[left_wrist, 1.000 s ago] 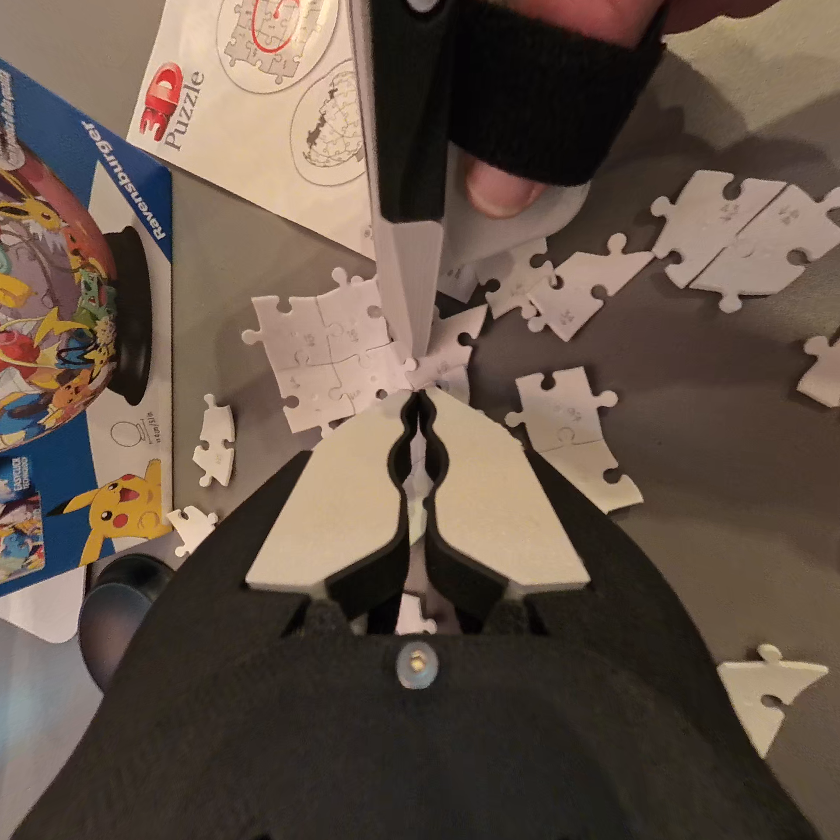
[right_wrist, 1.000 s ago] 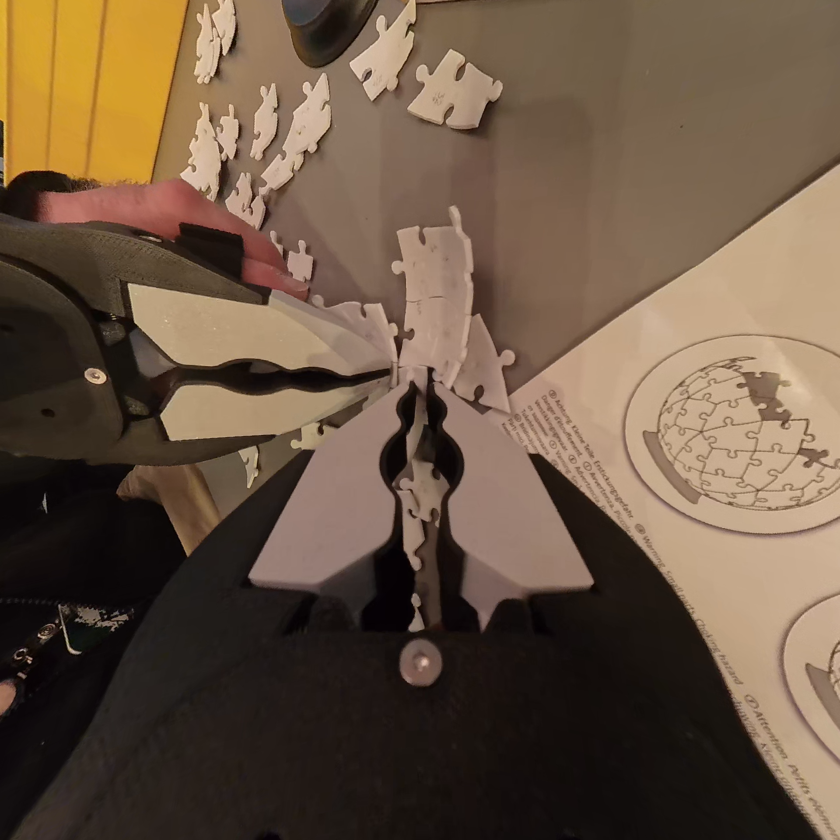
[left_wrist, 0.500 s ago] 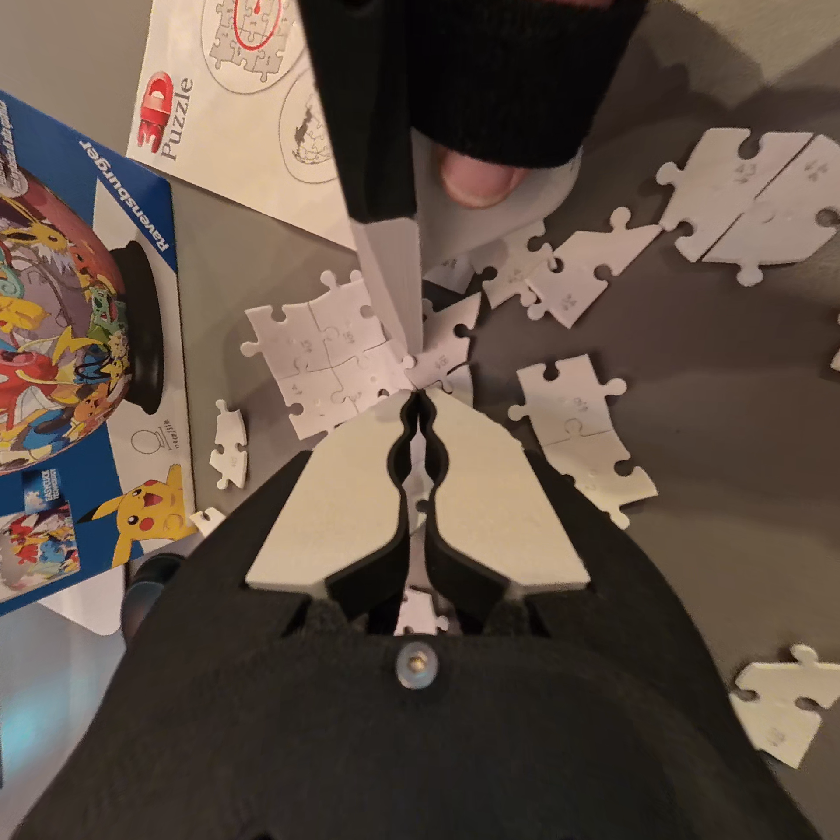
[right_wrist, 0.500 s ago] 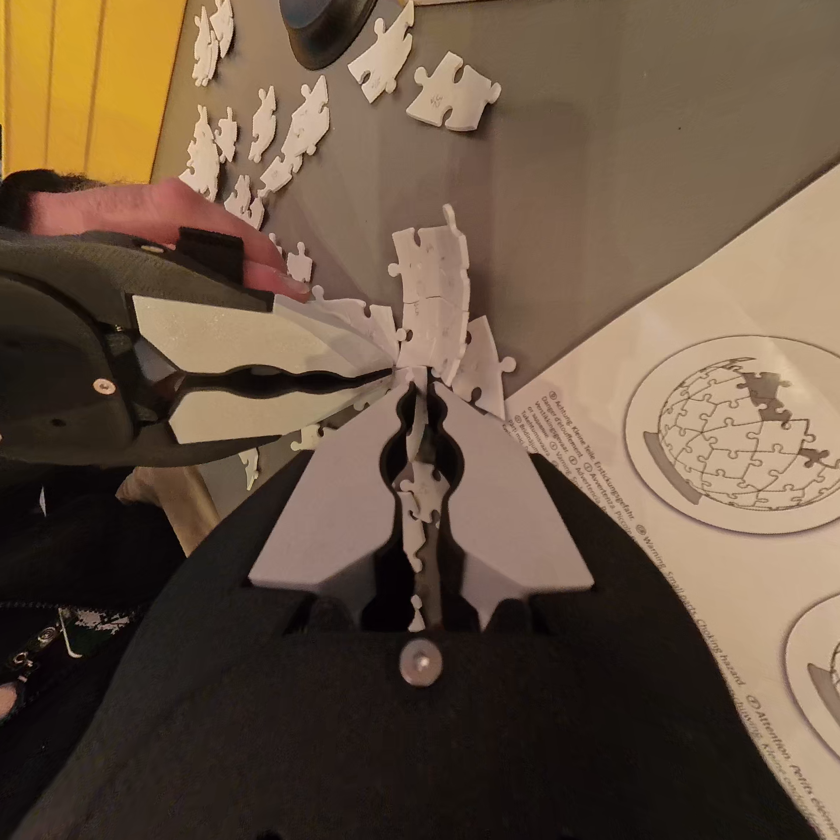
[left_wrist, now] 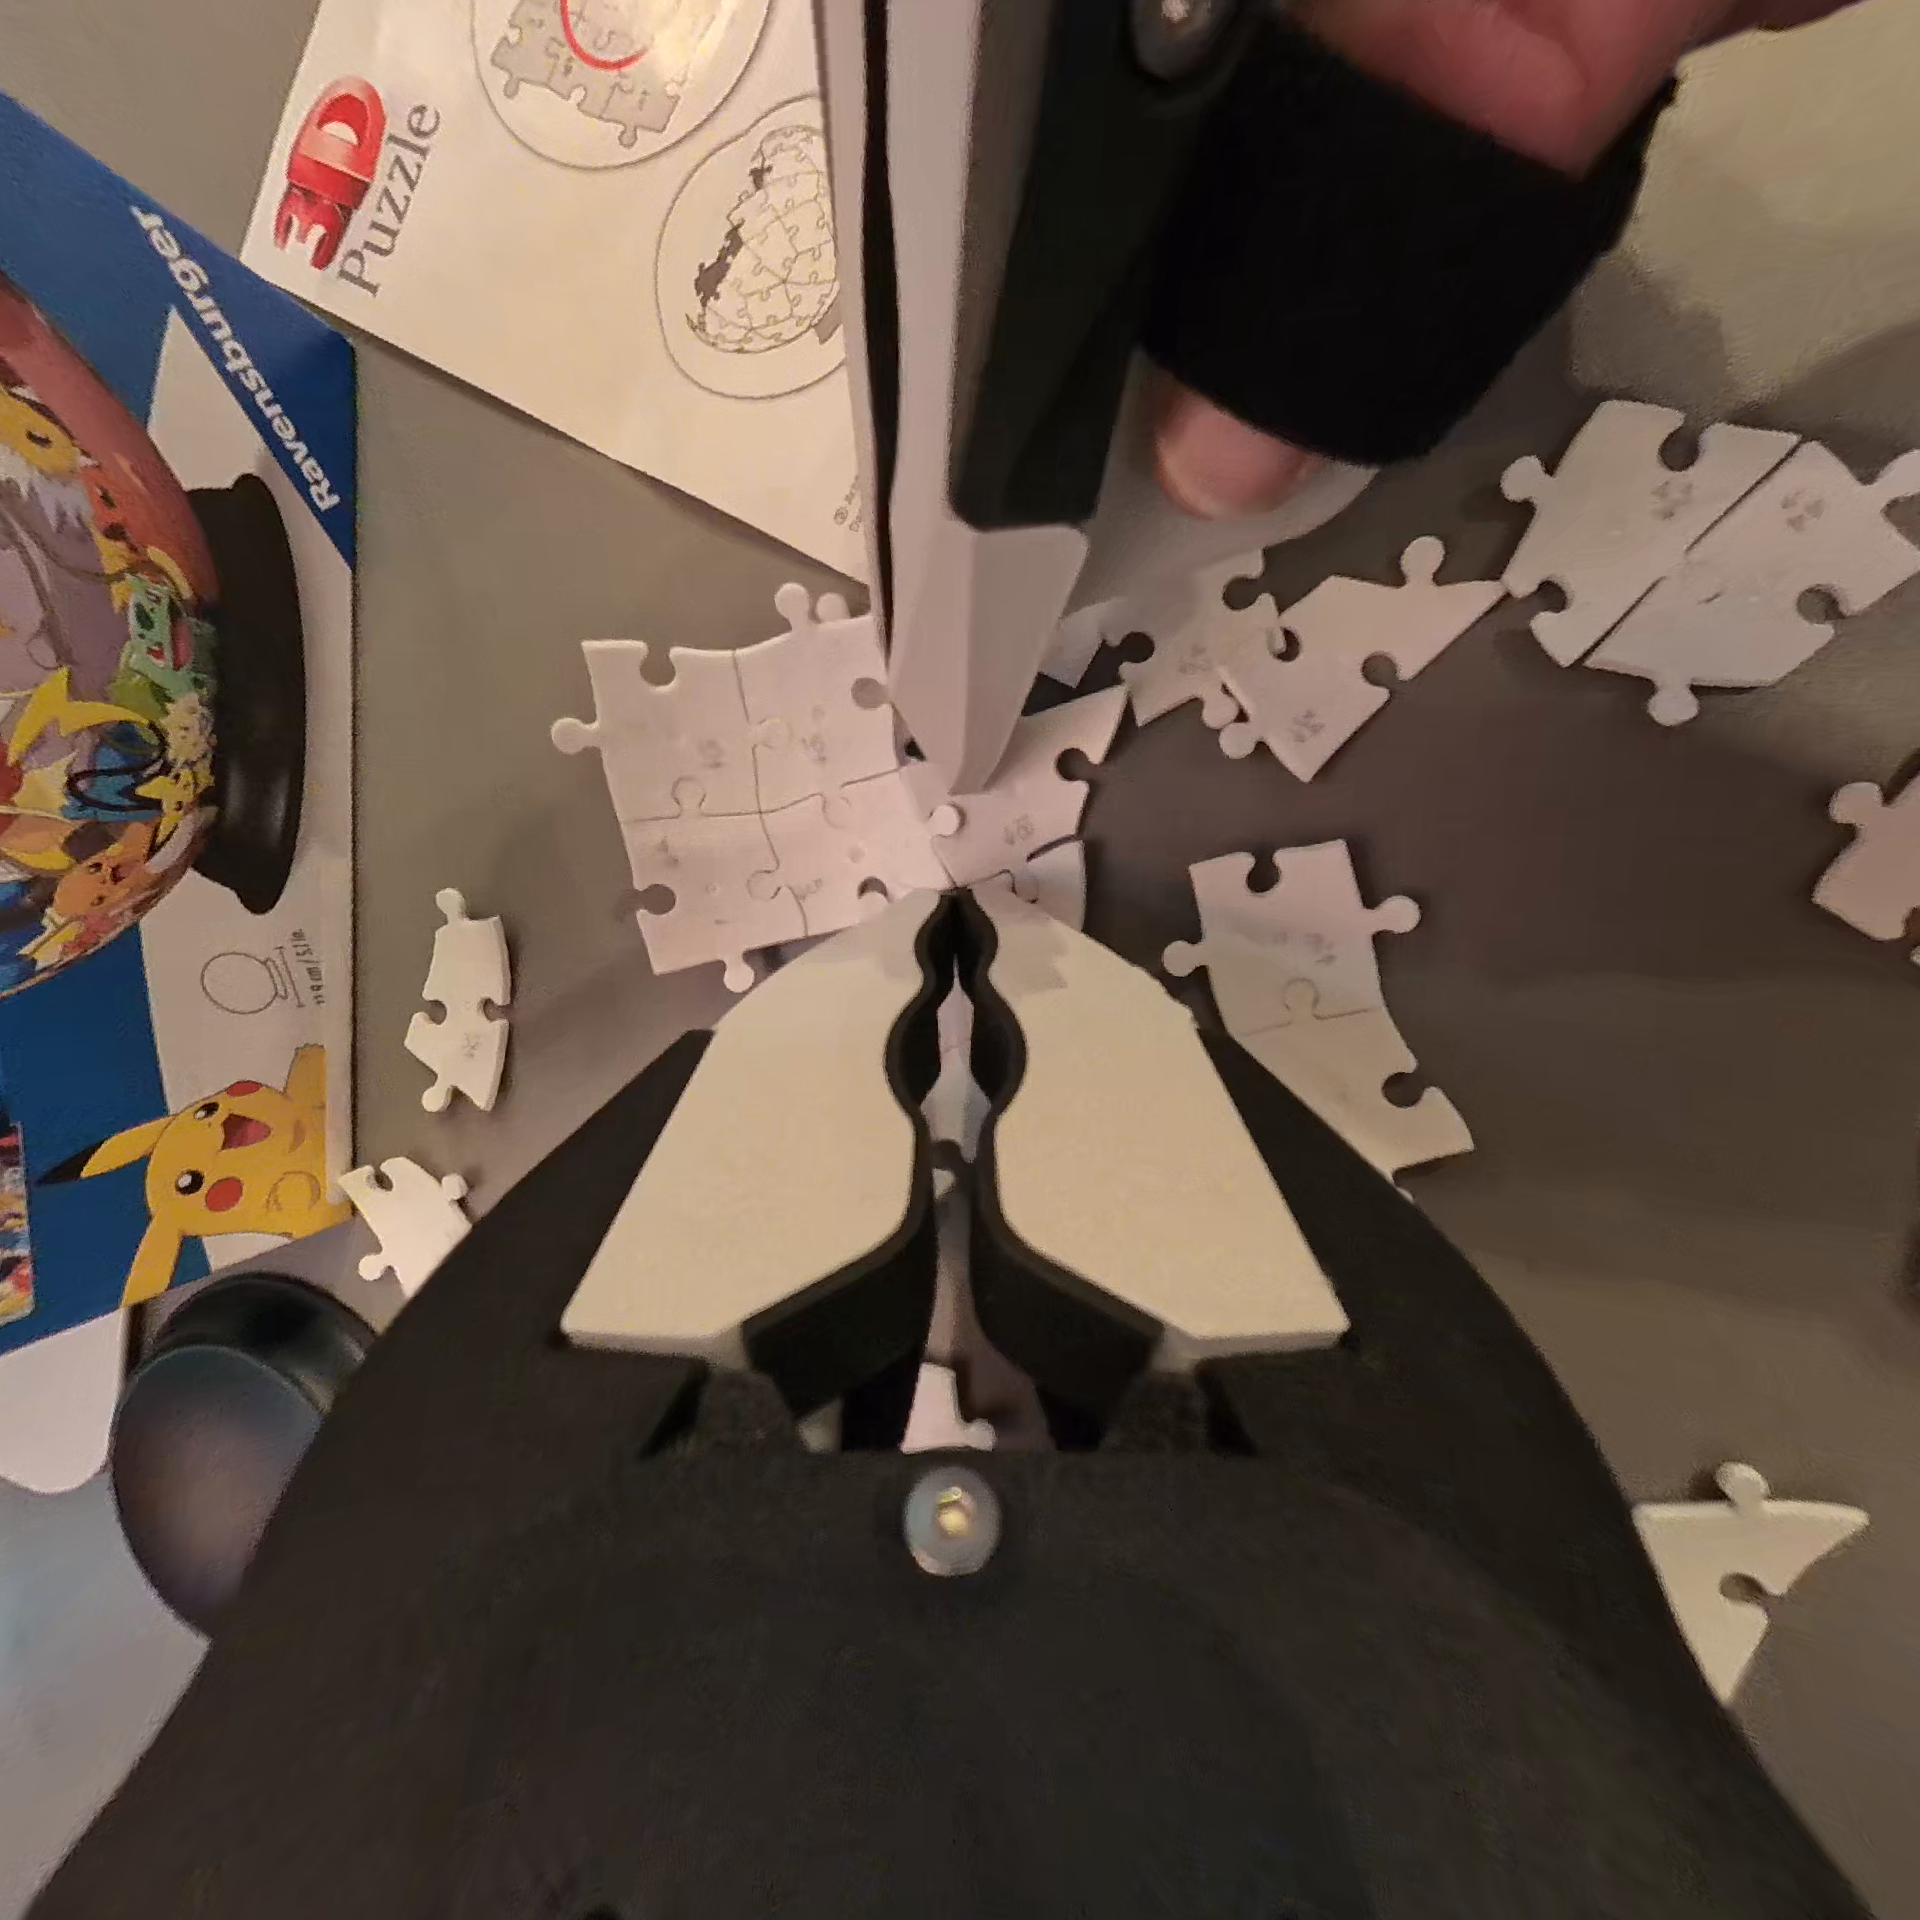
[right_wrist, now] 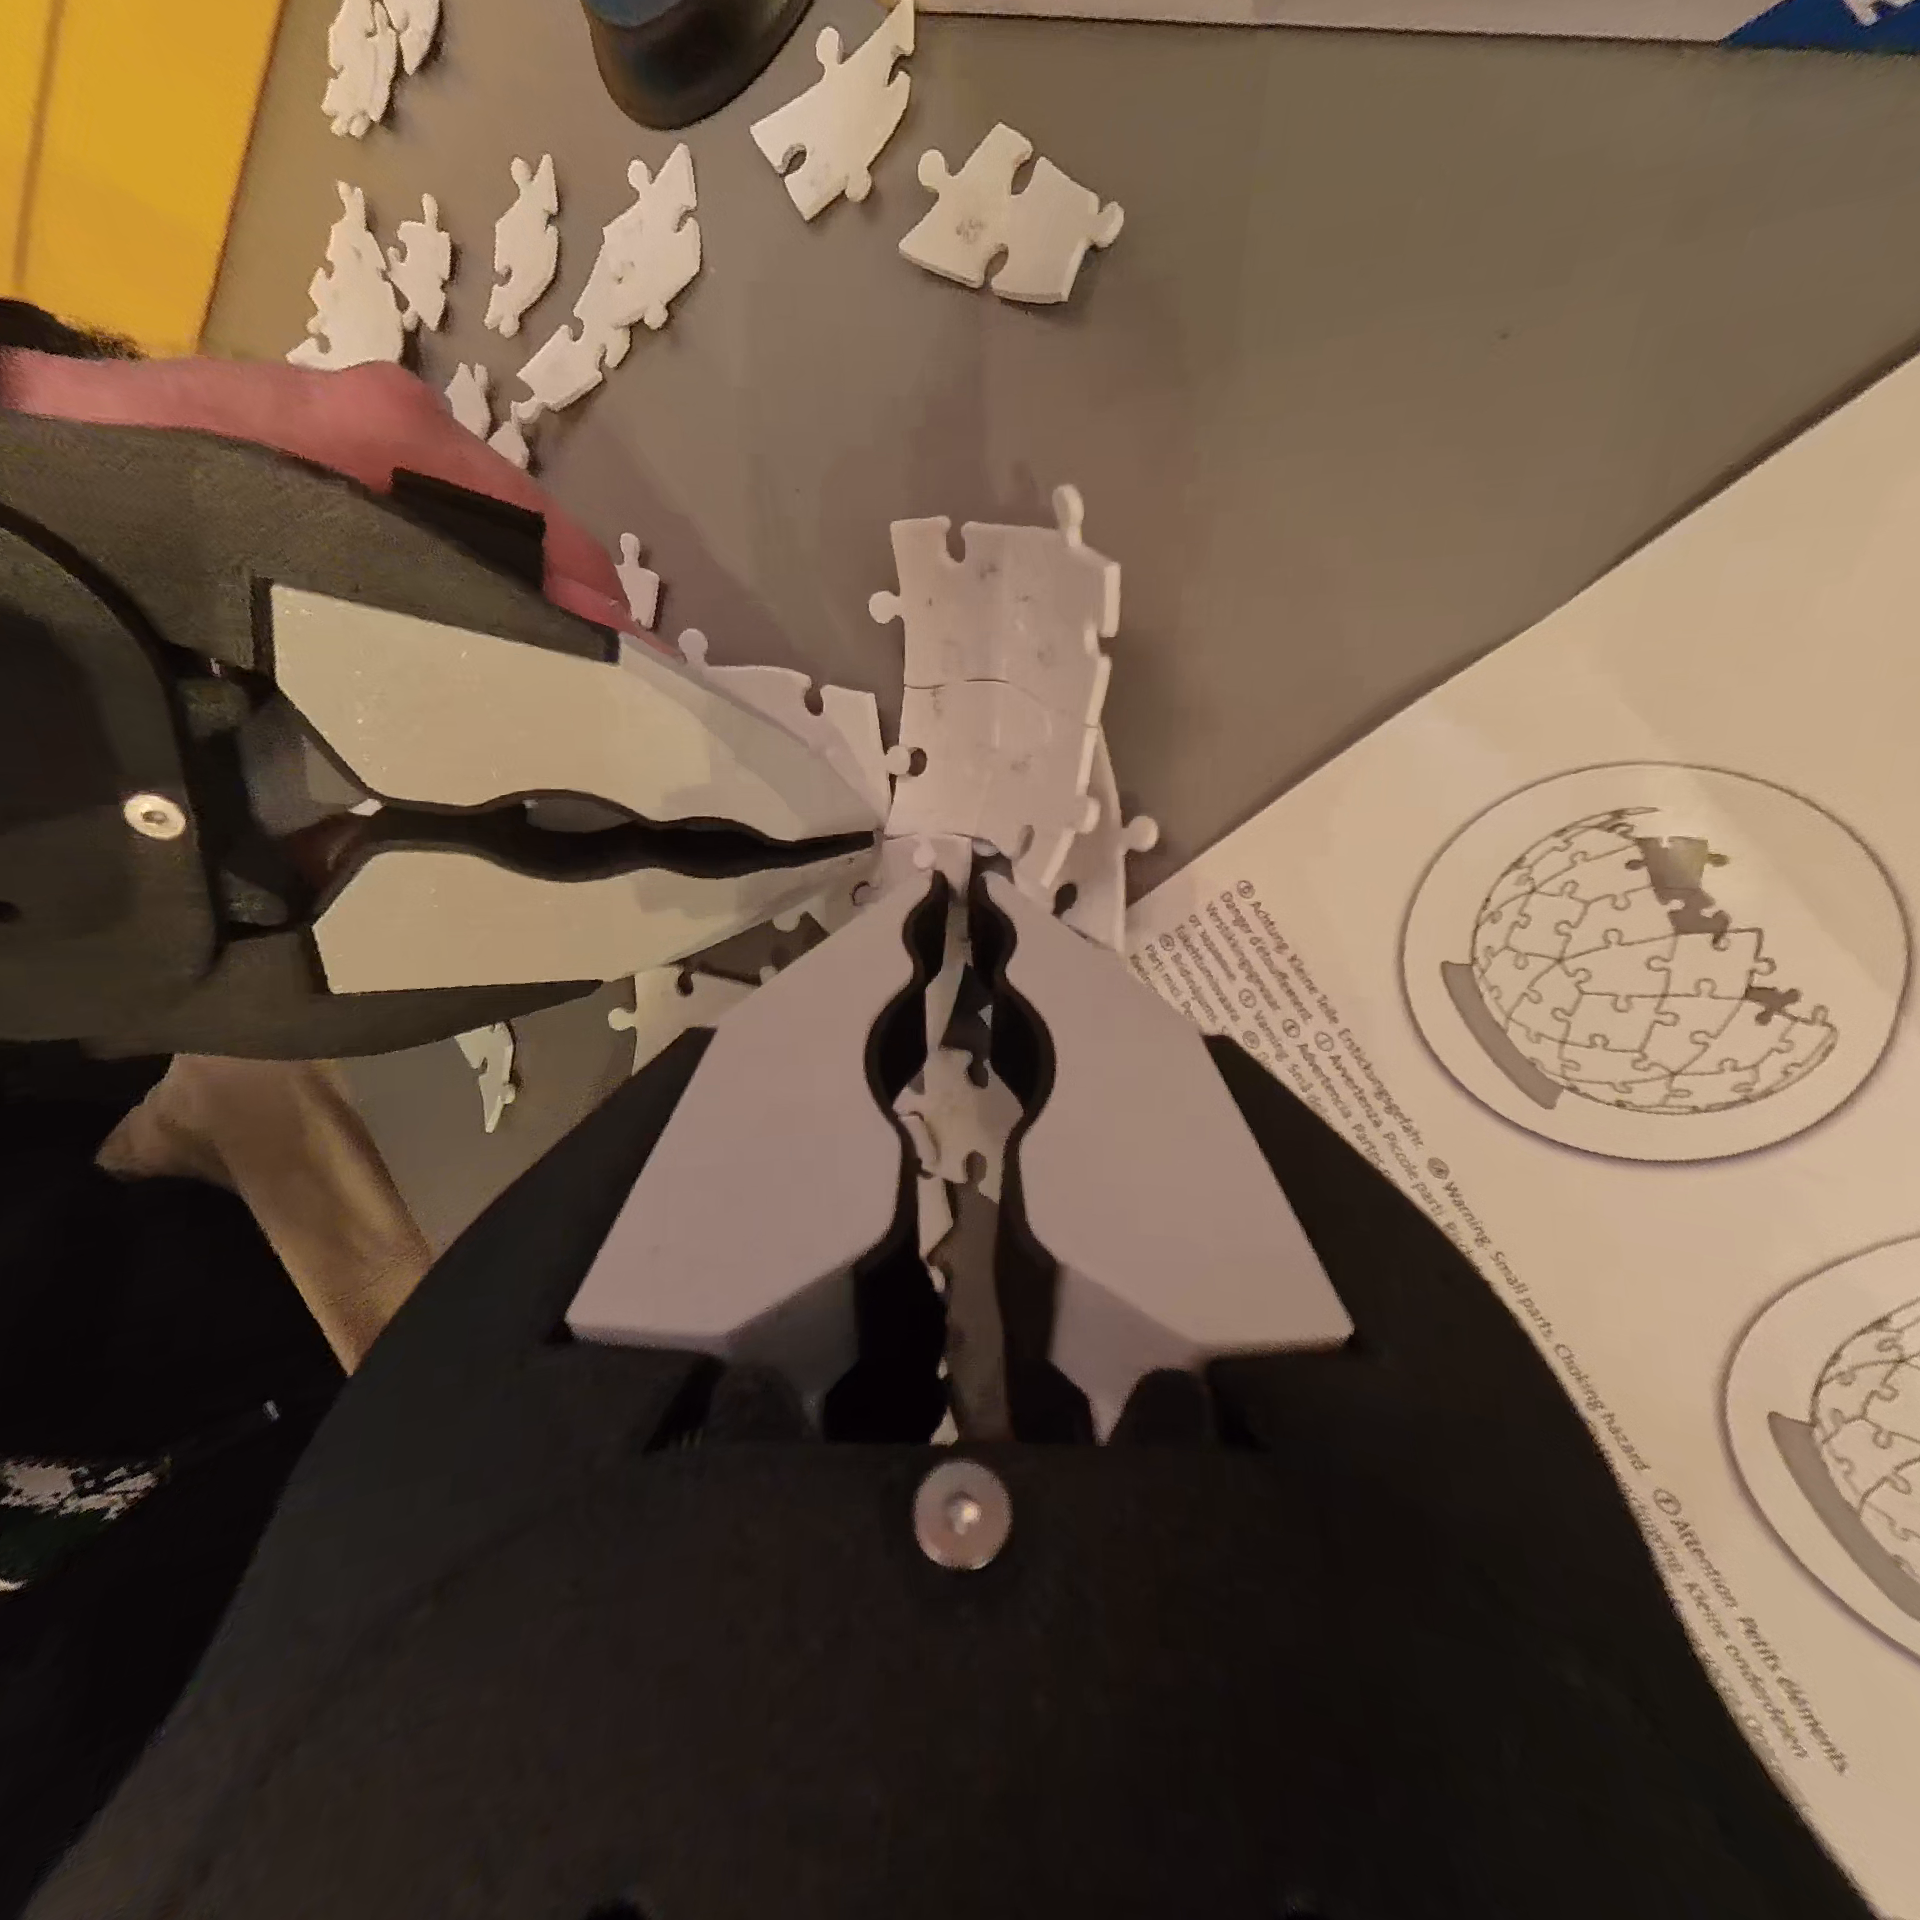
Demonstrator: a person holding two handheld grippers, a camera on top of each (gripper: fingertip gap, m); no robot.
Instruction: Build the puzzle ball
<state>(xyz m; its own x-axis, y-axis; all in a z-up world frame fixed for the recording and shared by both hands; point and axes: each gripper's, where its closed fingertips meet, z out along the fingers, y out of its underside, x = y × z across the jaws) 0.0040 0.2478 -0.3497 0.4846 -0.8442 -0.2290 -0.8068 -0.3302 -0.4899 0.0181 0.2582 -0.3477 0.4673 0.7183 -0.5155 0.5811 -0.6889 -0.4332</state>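
A white paper sheet (left_wrist: pixel 582 270) with round drawings lies on the grey table (left_wrist: pixel 1662 987). Just beside it is a blue box (left_wrist: pixel 94 727) with bright cartoon animals on it. A dark round stand (right_wrist: pixel 691 52) sits near the yellow strip (right_wrist: pixel 114 156) at the table's edge.

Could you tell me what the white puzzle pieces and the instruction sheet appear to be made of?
The joined puzzle pieces look like rigid matte plastic: they hold a curve and show thick, clean edges, though stiff card is possible. The instruction sheet looks like thin matte paper, lying flat with printed line drawings.
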